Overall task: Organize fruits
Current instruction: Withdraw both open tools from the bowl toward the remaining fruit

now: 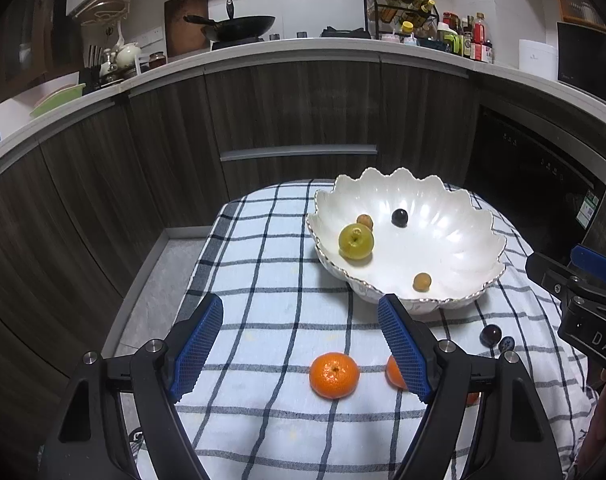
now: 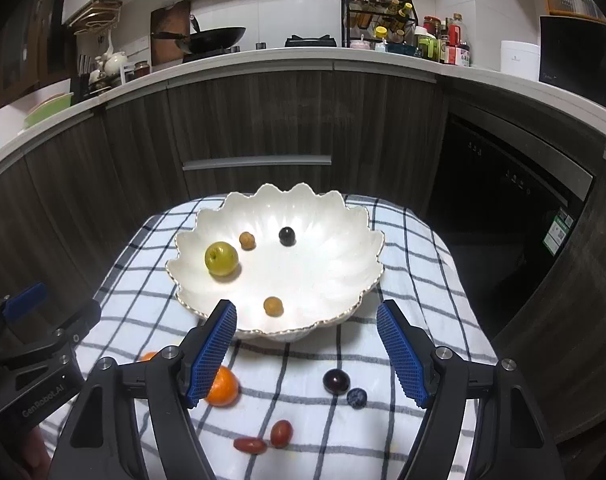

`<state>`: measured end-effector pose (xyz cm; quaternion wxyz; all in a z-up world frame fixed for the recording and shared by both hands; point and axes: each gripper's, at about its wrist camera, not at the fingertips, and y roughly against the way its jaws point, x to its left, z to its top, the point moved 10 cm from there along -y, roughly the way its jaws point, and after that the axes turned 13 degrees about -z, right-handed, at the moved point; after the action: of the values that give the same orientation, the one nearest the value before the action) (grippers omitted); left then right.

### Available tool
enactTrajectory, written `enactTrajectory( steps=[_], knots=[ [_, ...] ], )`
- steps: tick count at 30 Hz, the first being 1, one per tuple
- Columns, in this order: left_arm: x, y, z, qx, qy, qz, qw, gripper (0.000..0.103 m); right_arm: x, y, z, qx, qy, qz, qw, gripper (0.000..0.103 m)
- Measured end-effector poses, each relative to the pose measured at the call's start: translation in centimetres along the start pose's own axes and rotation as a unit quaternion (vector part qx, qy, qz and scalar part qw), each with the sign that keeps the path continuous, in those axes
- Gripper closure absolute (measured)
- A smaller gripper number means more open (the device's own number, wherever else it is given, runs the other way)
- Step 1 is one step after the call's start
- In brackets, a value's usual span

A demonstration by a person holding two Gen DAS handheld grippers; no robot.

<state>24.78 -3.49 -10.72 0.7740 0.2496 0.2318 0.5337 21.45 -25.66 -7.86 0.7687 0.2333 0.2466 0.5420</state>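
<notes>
Left claw (image 1: 301, 344) spread, empty | right claw (image 2: 307, 350) spread, empty | risk: mandarin (image 1: 334, 375) may roll on cloth (image 1: 263, 272) if nudged off-centre.

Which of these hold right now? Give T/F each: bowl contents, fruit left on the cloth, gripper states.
1. The white bowl holds four fruits, among them a green apple. True.
2. Both grippers grip a fruit. False: the left gripper and right gripper are open, holding nothing.
3. A mandarin lies on the checked cloth, outside the bowl. True.
4. The blueberry is inside the bowl. False: it lies on the cloth beside a dark grape.
</notes>
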Motion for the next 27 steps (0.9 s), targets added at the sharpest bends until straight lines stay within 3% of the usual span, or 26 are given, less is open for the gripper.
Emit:
enactTrajectory(
  steps=[27],
  knots=[
    [0.6,-3.5,-4.5,0.037,0.0,-0.02,0.9991,0.024,1.2,-3.4,-6.2,0.066,0.012,0.006,0.998,0.029]
  ],
)
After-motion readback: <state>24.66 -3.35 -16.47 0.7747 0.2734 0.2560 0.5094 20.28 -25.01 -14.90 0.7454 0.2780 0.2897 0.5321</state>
